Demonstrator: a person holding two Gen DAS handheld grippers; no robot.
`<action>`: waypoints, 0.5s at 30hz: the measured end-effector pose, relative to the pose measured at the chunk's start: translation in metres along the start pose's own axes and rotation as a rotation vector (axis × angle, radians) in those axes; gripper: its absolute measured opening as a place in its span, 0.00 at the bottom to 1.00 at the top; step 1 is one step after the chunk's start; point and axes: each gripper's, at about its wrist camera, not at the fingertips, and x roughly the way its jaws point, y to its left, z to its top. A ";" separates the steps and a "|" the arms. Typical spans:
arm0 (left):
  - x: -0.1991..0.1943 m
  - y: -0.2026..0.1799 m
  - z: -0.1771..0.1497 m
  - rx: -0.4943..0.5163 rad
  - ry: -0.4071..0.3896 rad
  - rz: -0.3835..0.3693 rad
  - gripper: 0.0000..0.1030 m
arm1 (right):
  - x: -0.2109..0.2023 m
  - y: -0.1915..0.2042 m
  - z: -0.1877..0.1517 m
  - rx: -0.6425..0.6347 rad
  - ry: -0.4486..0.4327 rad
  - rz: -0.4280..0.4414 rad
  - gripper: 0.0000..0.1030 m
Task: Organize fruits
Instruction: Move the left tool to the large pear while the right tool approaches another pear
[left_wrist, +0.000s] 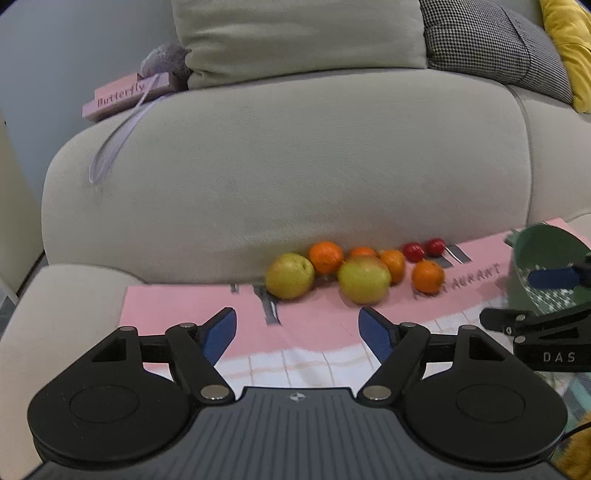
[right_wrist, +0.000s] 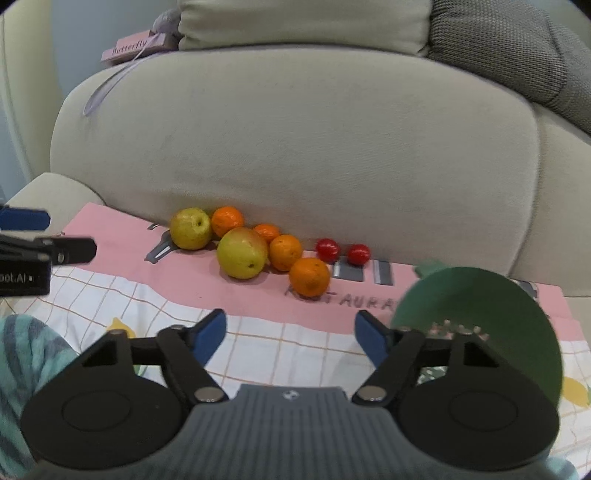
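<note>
Fruits (right_wrist: 255, 247) wait untouched along the sofa (right_wrist: 295, 147) base, on the pink mat (right_wrist: 122, 236).
Your left gripper (left_wrist: 297, 328) and right gripper (right_wrist: 290, 332) both gape wide, empty. Next, probably close on 1 orange (right_wrist: 309, 277) and carry it to the green bowl (right_wrist: 517, 314).

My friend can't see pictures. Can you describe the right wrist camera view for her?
Two yellow-green apples, four oranges and two small red fruits sit on a pink printed cloth against a beige sofa. The open right gripper hovers before them, beside a green plastic colander.
</note>
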 end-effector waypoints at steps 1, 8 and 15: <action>0.003 0.002 0.002 0.007 -0.011 0.006 0.84 | 0.005 0.001 0.003 -0.003 0.004 0.007 0.63; 0.029 0.023 0.015 -0.021 -0.043 0.017 0.84 | 0.036 0.006 0.025 0.003 -0.061 0.081 0.61; 0.060 0.040 0.022 -0.068 -0.043 -0.023 0.79 | 0.065 0.019 0.043 -0.028 -0.118 0.107 0.69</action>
